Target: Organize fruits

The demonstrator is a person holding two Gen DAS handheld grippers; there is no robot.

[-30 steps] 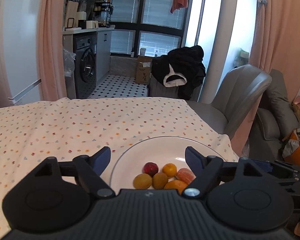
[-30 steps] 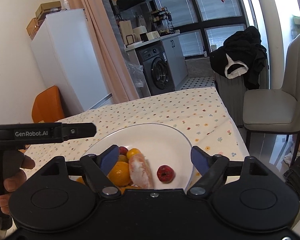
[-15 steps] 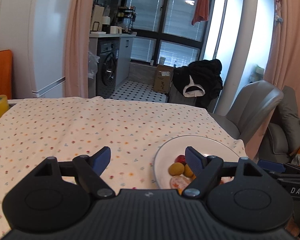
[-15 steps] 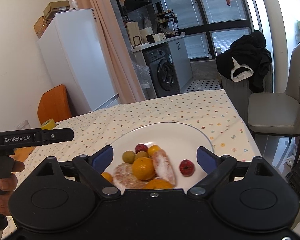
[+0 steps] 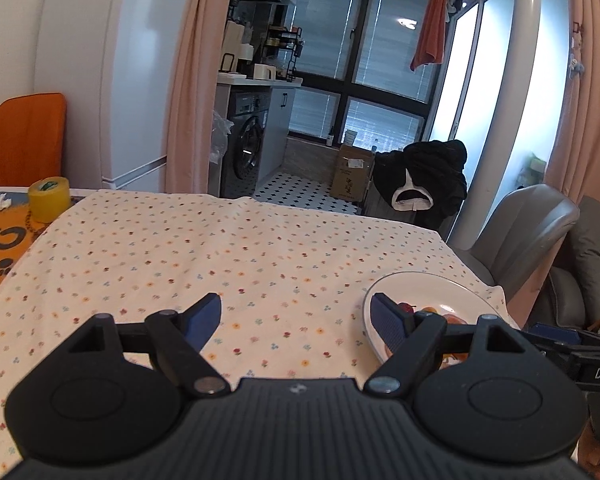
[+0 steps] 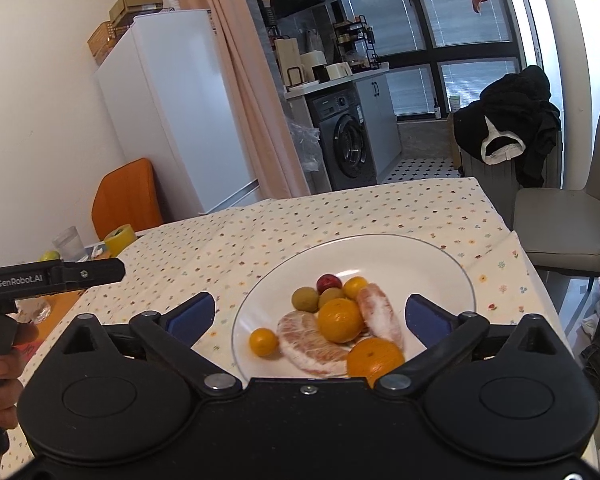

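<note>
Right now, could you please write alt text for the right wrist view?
An open right gripper hovers over a white plate of oranges, peeled citrus pieces and small fruits on a floral tablecloth; a kitchen lies beyond.

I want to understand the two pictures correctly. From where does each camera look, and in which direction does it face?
Left wrist: sits on the left gripper, faces across the flowered tablecloth toward the kitchen; its open fingers show, the plate at right.
Right wrist: sits on the right gripper, looks down at the plate of fruit; its open fingers and the hand holding the left gripper show.
Shared: plate, tablecloth, washing machine, tape roll.
</note>
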